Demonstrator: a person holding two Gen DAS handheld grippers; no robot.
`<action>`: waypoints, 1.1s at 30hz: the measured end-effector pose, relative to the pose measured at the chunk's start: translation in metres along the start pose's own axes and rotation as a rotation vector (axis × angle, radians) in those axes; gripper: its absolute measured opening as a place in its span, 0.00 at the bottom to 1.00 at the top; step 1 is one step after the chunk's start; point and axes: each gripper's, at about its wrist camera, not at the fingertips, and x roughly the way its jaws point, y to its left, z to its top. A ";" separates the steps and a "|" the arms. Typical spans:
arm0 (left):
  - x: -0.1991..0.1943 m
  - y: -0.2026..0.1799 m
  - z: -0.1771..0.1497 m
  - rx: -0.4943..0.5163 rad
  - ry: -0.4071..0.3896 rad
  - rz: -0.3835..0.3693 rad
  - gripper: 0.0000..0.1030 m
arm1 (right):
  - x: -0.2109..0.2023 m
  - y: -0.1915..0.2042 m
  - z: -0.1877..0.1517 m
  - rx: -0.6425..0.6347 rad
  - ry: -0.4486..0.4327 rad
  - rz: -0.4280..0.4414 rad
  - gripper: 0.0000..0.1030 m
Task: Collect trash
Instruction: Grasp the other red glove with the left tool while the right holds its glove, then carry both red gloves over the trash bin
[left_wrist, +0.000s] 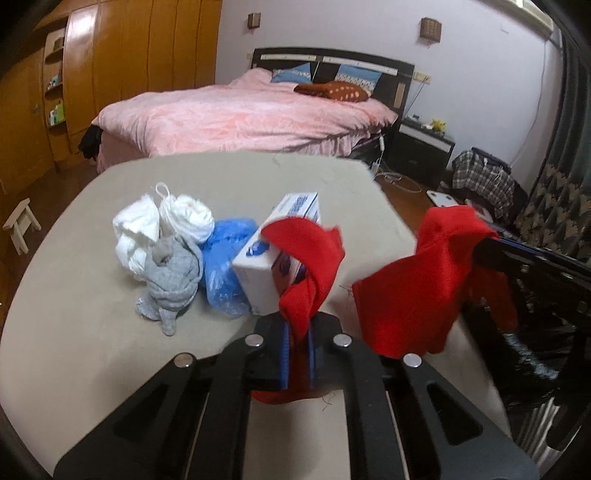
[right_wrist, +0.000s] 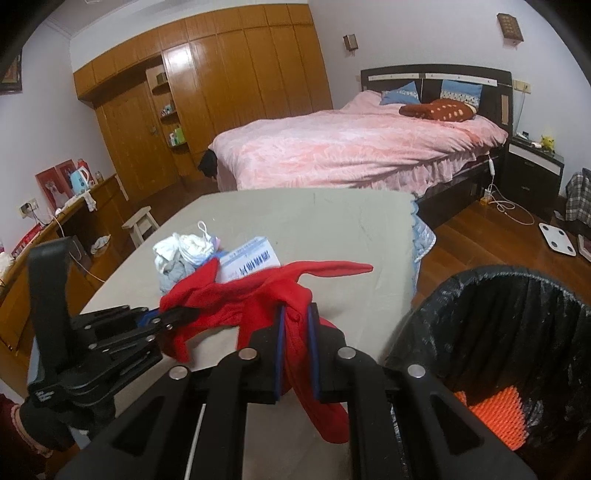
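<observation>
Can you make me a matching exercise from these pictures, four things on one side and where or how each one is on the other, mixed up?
Things:
1. red cloth
2. grey sock
3. white box
4. black-lined bin

States:
A. beside the table, to the right
B. clamped by both grippers
C. knotted, in front of the white cloth
D. lying between blue bag and red cloth

Pairs: 1-B, 2-C, 3-D, 4-A

Print on the white box (right_wrist: 246, 262) too blurred to read; bin (right_wrist: 517, 332) cut off at right edge.
</observation>
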 end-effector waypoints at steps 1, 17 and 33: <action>-0.006 -0.002 0.001 0.001 -0.009 -0.006 0.06 | -0.002 0.000 0.001 -0.001 -0.005 0.000 0.11; -0.058 -0.048 0.022 0.029 -0.107 -0.073 0.06 | -0.058 -0.015 0.005 0.005 -0.082 -0.038 0.11; -0.067 -0.107 0.034 0.112 -0.147 -0.157 0.06 | -0.114 -0.059 0.002 0.068 -0.161 -0.151 0.11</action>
